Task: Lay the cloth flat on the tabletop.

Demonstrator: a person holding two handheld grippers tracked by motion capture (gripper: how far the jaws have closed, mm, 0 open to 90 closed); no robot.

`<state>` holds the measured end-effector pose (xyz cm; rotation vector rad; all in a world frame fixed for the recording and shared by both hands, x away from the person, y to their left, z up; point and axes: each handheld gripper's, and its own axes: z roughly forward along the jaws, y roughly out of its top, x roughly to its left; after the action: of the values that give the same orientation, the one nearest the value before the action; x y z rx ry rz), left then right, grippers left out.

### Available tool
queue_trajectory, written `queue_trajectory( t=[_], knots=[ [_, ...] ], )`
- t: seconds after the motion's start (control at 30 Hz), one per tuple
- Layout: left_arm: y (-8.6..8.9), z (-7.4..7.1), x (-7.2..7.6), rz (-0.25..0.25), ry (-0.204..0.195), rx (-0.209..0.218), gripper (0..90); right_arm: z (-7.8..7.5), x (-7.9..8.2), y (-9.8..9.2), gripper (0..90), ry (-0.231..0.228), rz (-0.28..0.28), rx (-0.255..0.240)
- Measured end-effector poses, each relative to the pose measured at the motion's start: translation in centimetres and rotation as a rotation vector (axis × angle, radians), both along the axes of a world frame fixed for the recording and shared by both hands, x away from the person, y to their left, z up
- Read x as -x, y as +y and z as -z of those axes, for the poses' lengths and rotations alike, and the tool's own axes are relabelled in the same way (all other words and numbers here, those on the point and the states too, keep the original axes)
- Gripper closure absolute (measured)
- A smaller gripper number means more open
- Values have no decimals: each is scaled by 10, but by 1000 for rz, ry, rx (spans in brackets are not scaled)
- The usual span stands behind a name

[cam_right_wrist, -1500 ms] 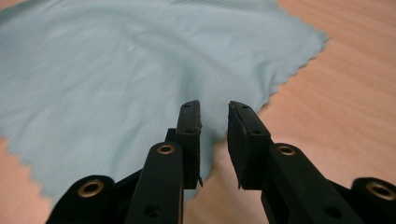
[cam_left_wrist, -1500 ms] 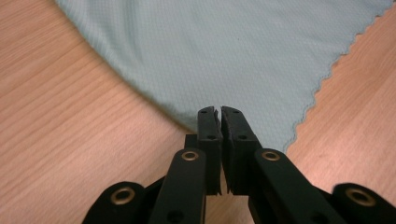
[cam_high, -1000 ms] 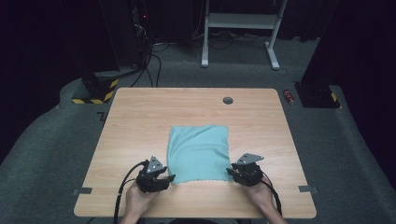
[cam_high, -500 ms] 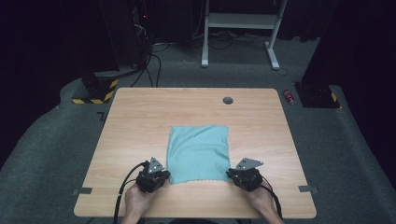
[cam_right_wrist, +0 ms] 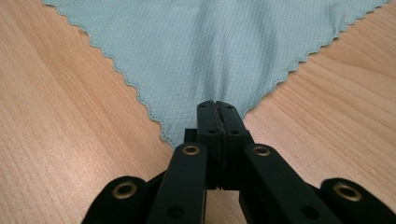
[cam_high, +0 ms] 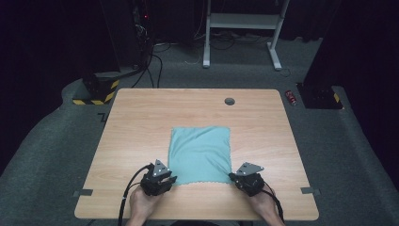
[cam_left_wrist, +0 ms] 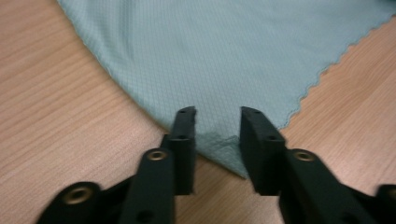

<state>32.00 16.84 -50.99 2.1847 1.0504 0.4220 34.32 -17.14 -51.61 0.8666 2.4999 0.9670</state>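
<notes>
A light teal cloth [cam_high: 200, 153] with zigzag edges lies flat on the near half of the wooden table [cam_high: 136, 127]. My left gripper [cam_high: 170, 179] sits at the cloth's near left corner. In the left gripper view the left gripper [cam_left_wrist: 217, 115] is open, its jaws straddling a slightly rumpled corner of the cloth [cam_left_wrist: 224, 51]. My right gripper [cam_high: 232, 176] is at the near right corner. In the right gripper view the right gripper [cam_right_wrist: 217, 105] is shut on the corner tip of the cloth [cam_right_wrist: 210, 51], which rises in a small fold toward the jaws.
A dark round grommet [cam_high: 229, 101] sits near the table's far edge. Grey tape tabs [cam_high: 82, 192] mark the near corners. On the floor beyond are a yellow-black striped base [cam_high: 94, 92], a small red object [cam_high: 292, 97] and a white frame [cam_high: 244, 21].
My right gripper has sunk slightly toward the near edge at the cloth's corner. The left gripper and the cloth have barely moved.
</notes>
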Motion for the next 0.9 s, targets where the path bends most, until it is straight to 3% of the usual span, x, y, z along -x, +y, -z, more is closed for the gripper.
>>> queue_trajectory(
  t=[0.17, 0.5, 0.57, 0.63, 0.77, 0.9],
  knots=[
    [4, 0, 3, 7, 3, -11, 897, -2, 1, 0, 899, -1, -5, -2],
    [20, -8, 11, -4, 6, -1, 900, -5, 10, -1, 898, 4, -19, -3],
    [23, -8, 13, -9, 10, 31, 899, -4, 9, -1, 890, 3, -12, -8],
    [24, -9, 15, -14, 4, 47, 847, -4, 8, -3, 861, 1, 7, -19],
    [19, -9, 17, -23, -4, 18, 693, -6, 12, -4, 831, -15, 8, -30],
    [13, -5, 15, -23, 6, -5, 665, -7, 19, -6, 810, -14, -2, -47]
  ],
)
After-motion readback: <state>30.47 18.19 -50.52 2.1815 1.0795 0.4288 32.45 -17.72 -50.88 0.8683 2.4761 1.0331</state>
